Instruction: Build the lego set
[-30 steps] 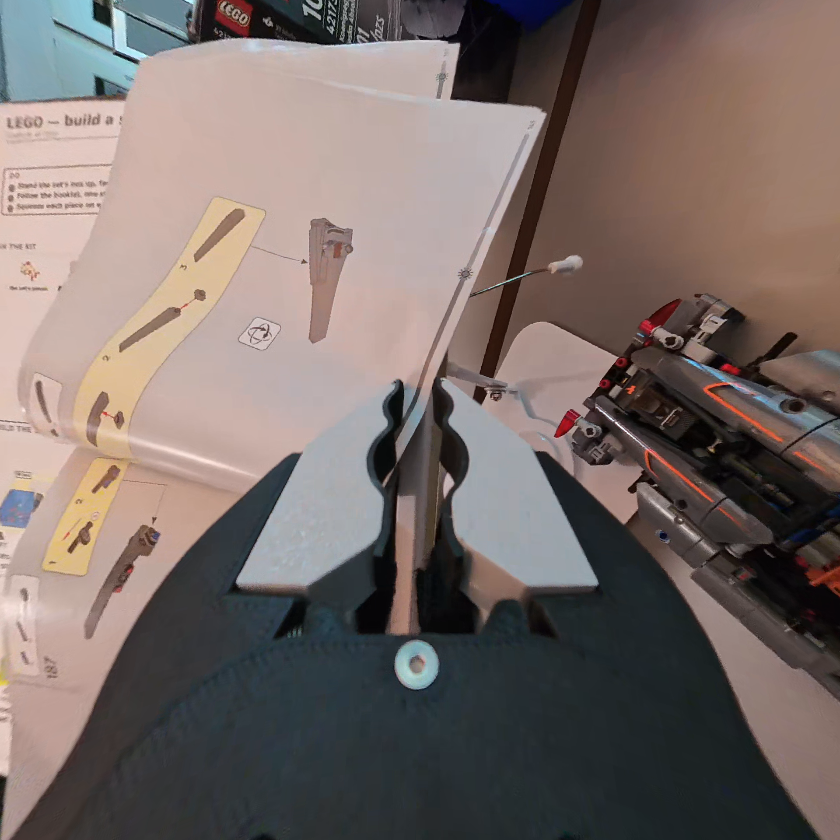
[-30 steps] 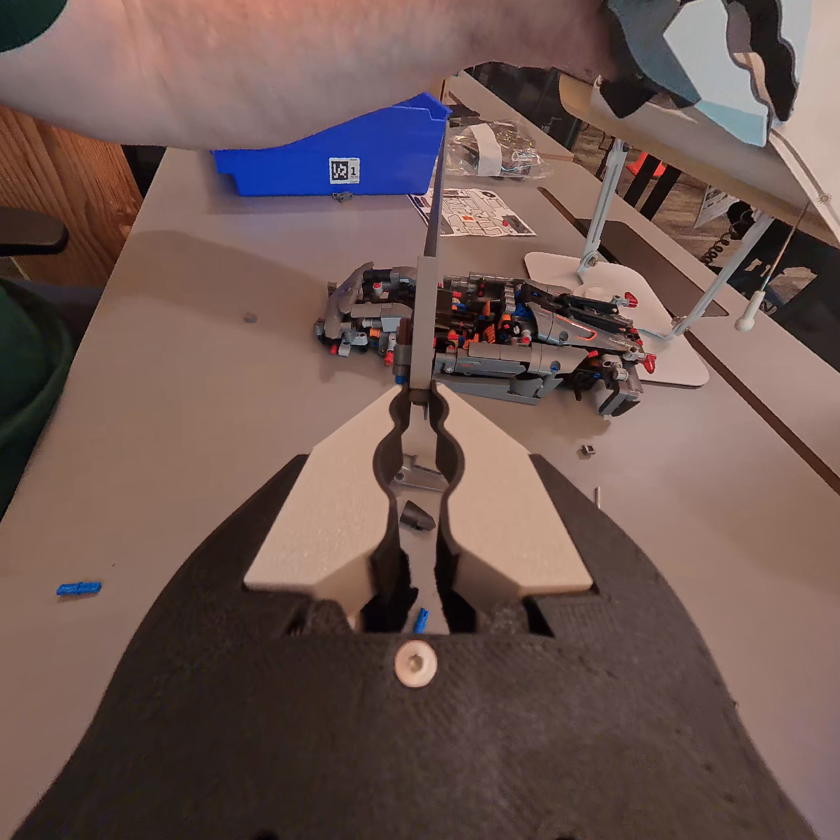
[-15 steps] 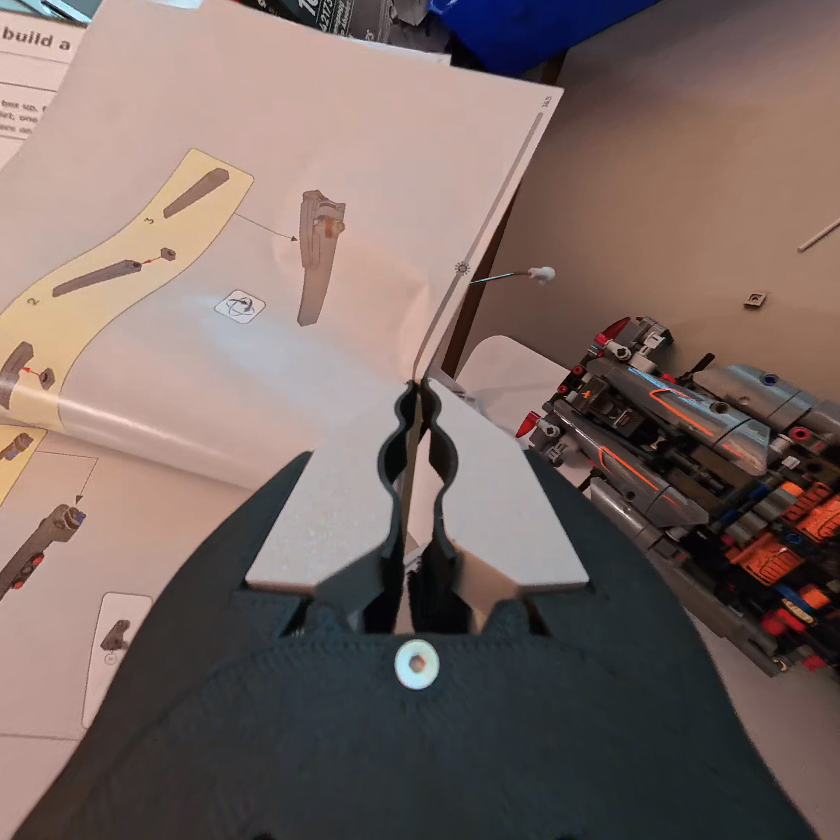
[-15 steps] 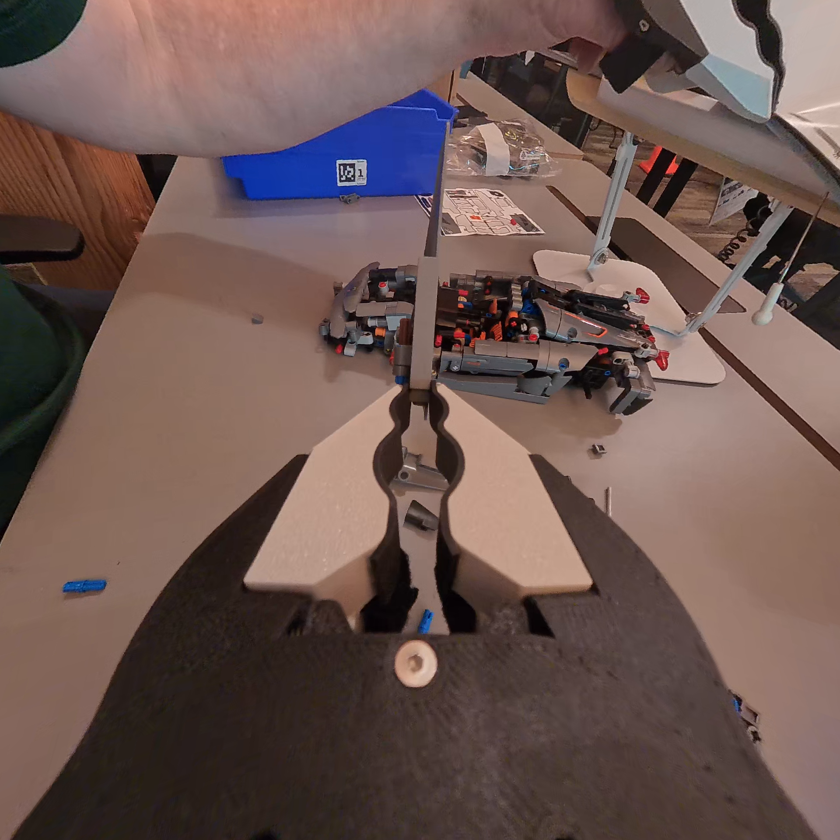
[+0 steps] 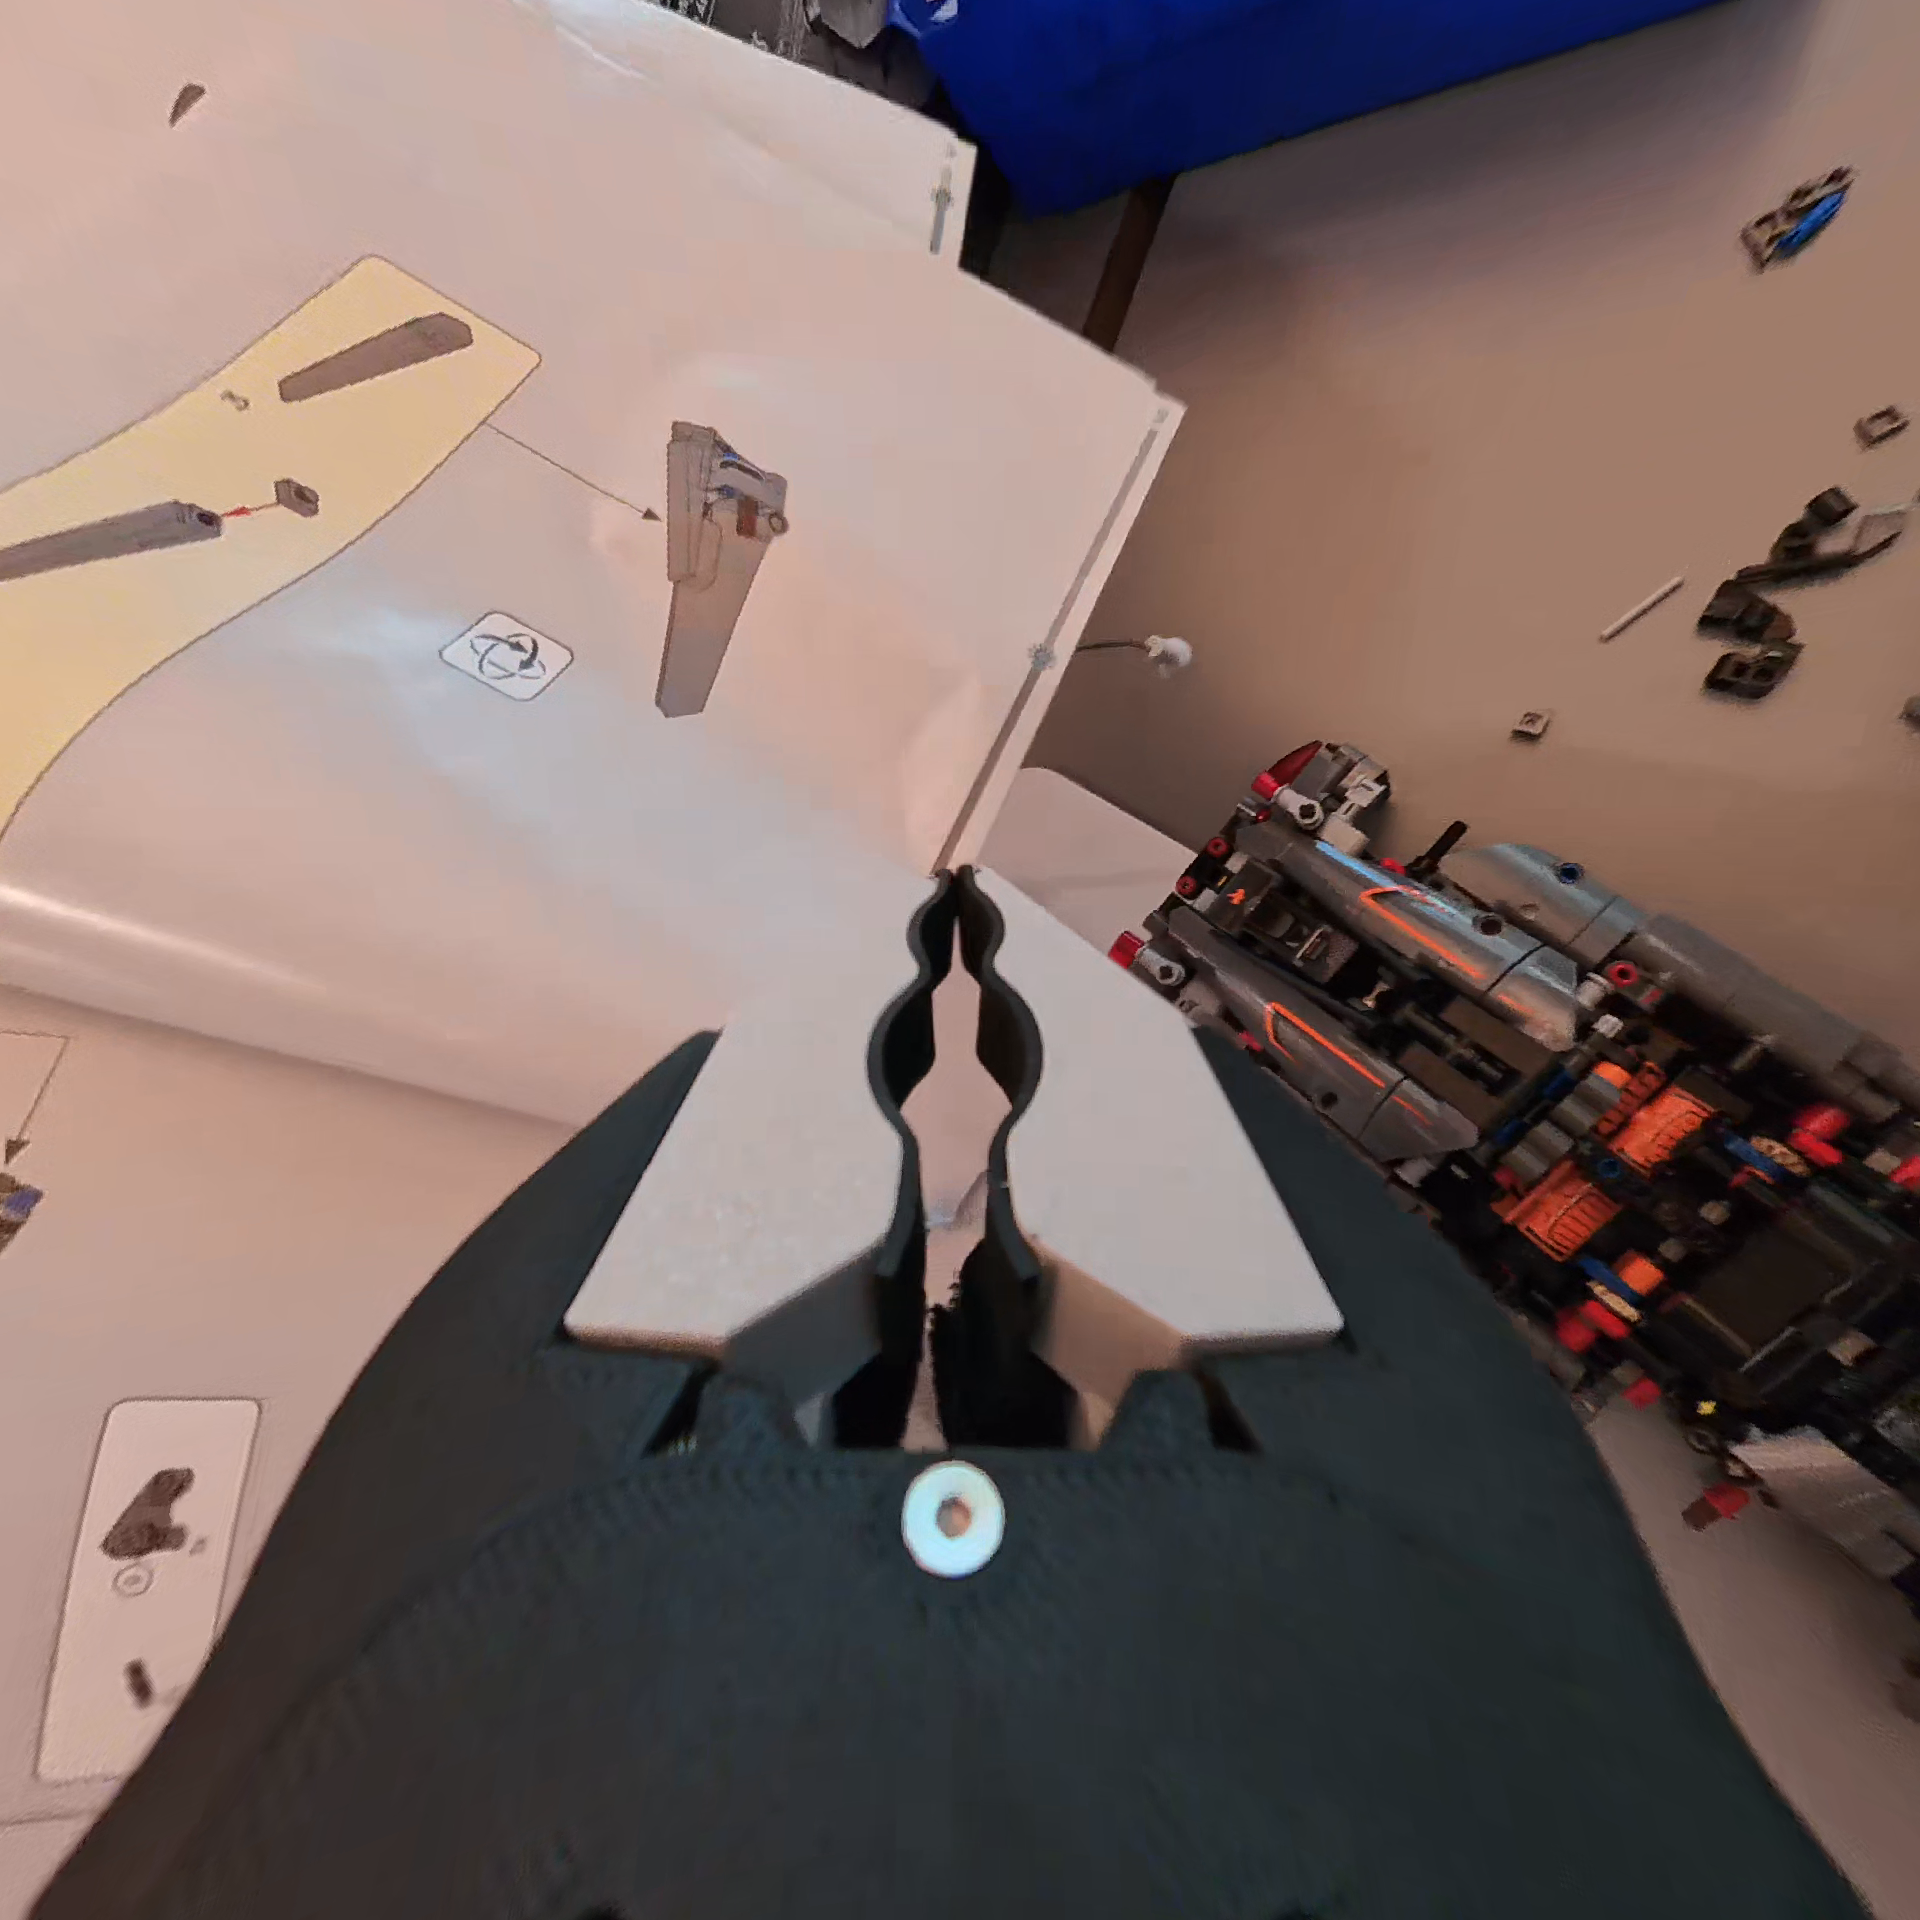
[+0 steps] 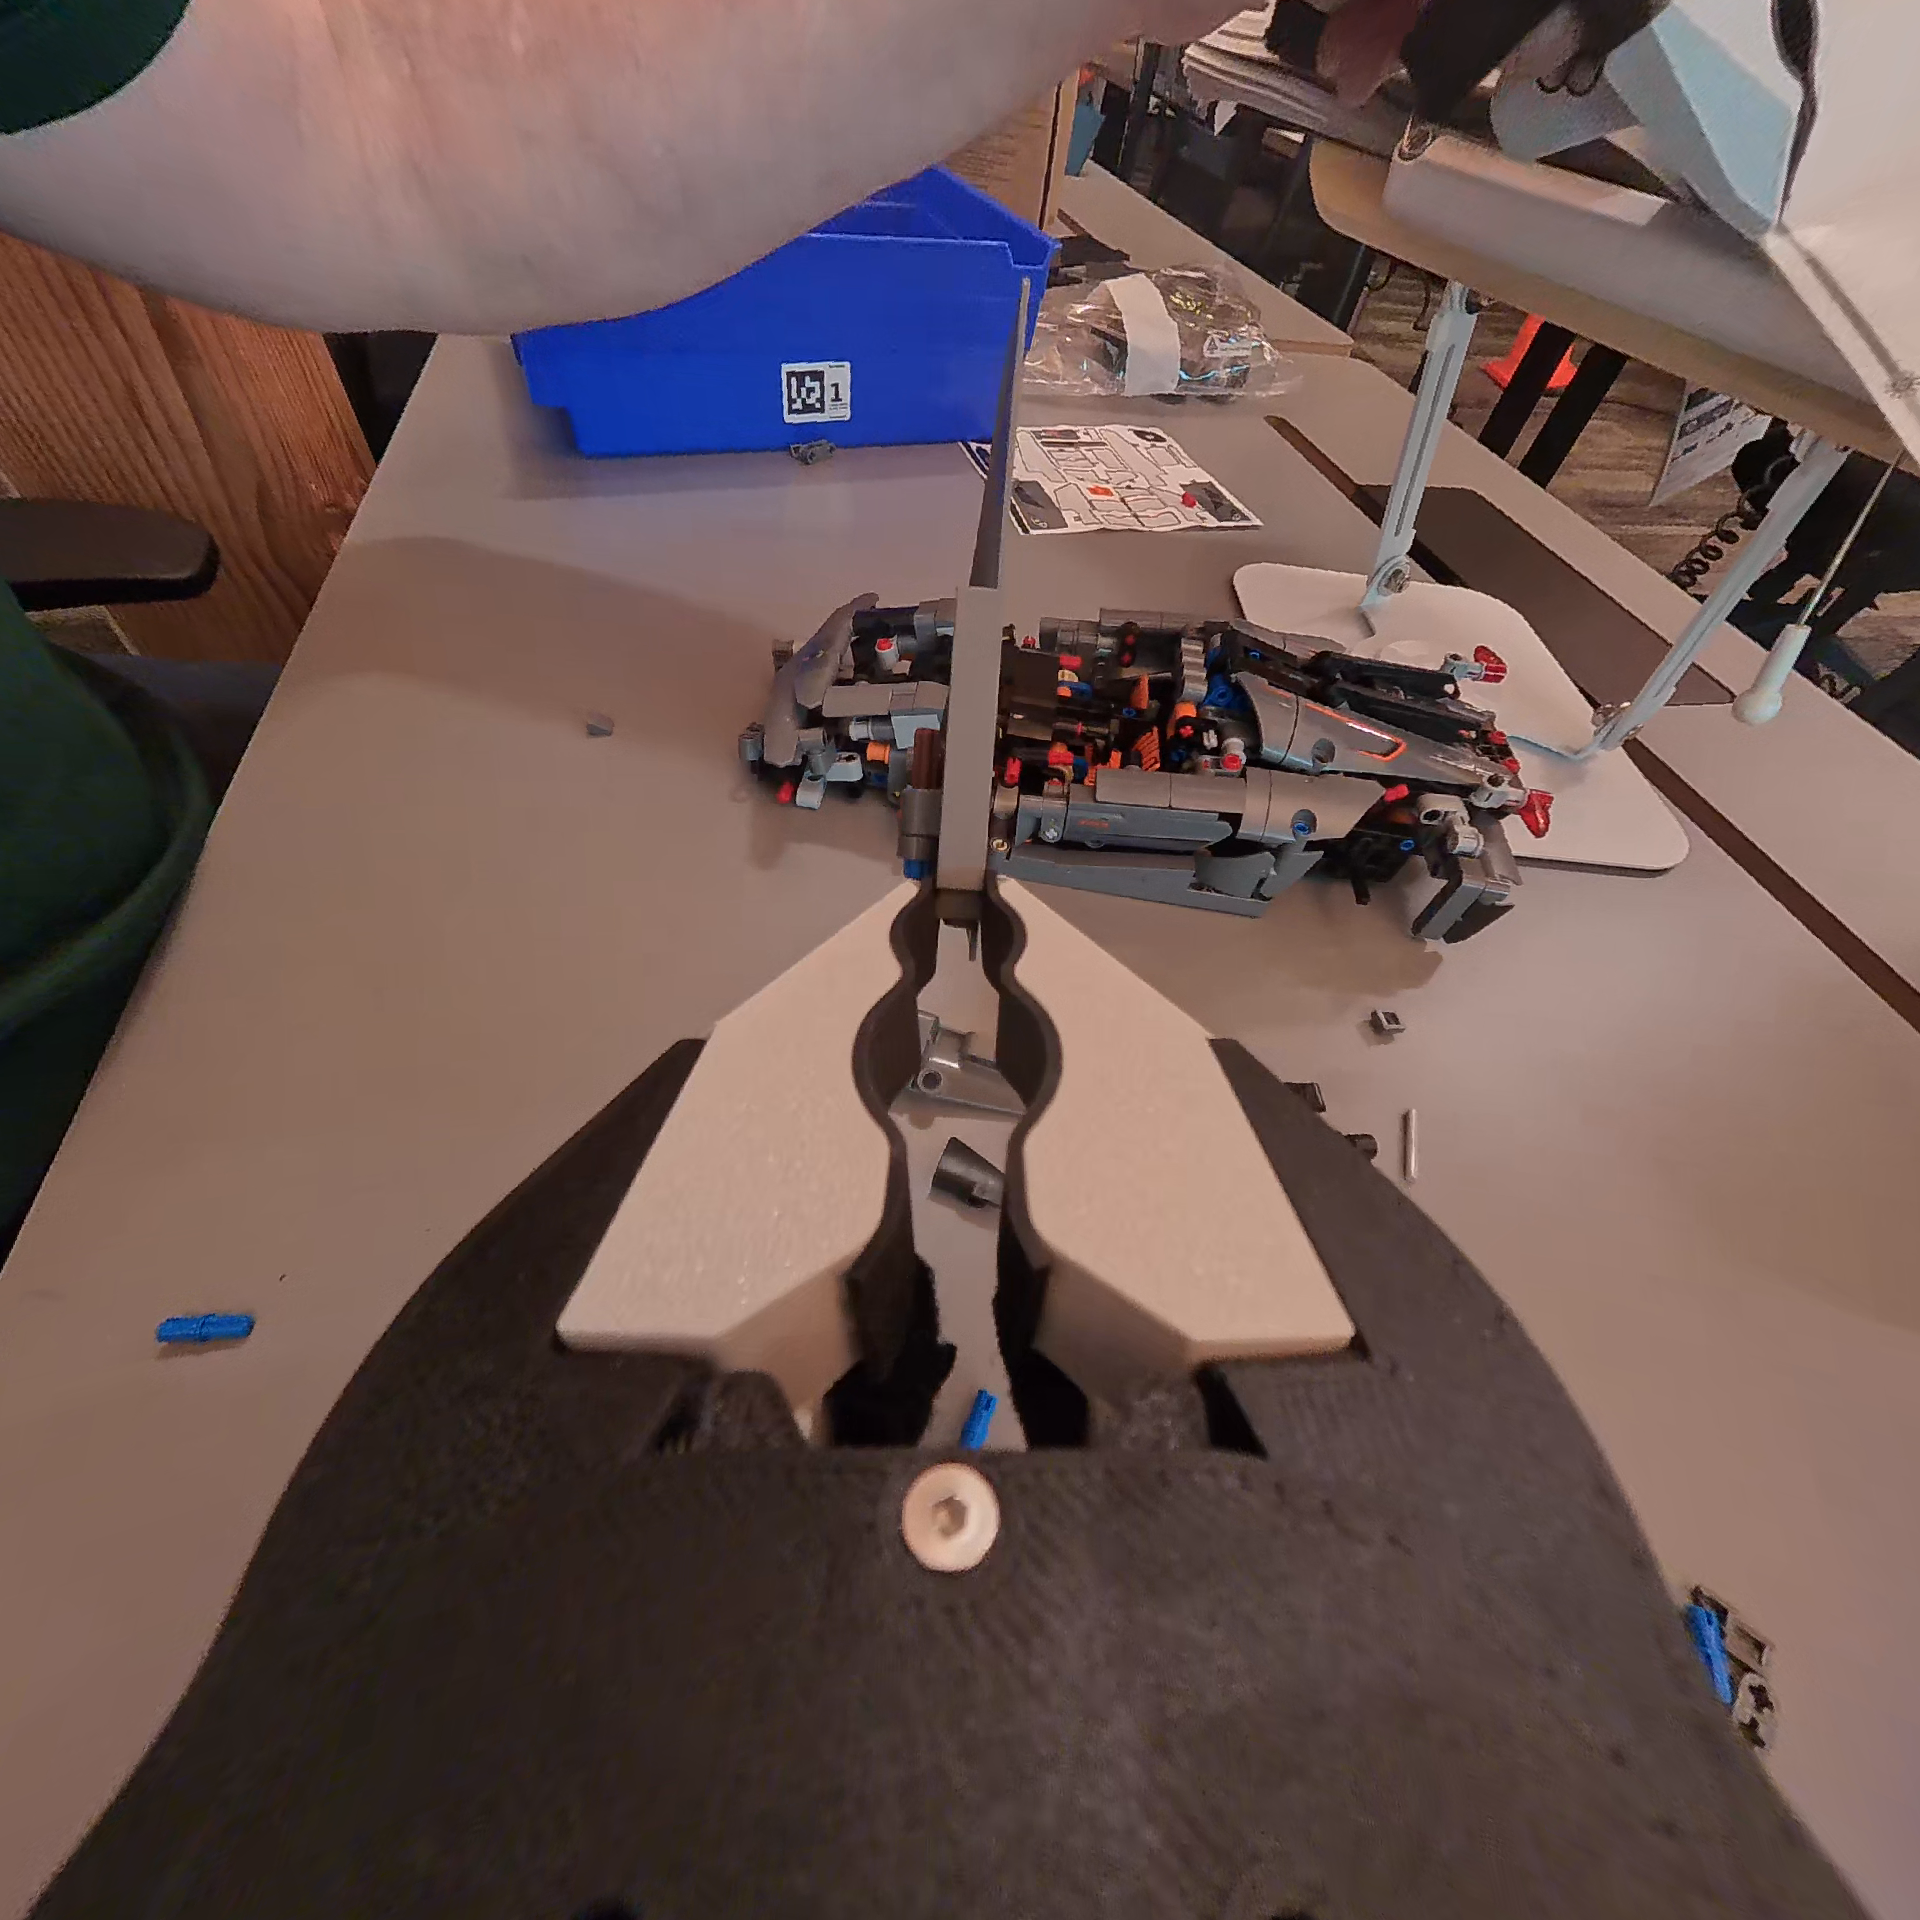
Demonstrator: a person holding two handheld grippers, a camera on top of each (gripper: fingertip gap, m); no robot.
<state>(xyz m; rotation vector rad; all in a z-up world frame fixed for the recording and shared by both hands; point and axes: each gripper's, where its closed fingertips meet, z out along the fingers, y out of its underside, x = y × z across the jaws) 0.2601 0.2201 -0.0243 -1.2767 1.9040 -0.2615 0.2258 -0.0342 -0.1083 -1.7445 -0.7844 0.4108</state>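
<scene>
My left gripper (image 5: 956, 881) is shut, its tips pinching the lower corner of a white instruction booklet page (image 5: 727, 727) lifted off the booklet. It also shows at the top right of the right wrist view (image 6: 1714, 135), on the page edge. My right gripper (image 6: 961, 896) is shut on a long grey lego piece (image 6: 966, 748) that stands upright above the table. The partly built grey, orange and black lego car (image 6: 1195, 769) lies on the table behind it, and shows in the left wrist view (image 5: 1507, 1039) right of the booklet.
A person's arm (image 6: 520, 135) crosses above. A blue bin (image 6: 779, 332), a plastic bag (image 6: 1153, 332) and a sticker sheet (image 6: 1122, 494) lie behind the car. The booklet stand's white base (image 6: 1455, 644) is at right. Loose pieces (image 5: 1766, 613) and a blue pin (image 6: 205, 1327) lie scattered. About 25 cm separates my left fingertips from my right.
My left gripper has slid along the page out to its corner and its jaws have closed tighter. The page has swung left and lower. My right gripper has barely moved.
</scene>
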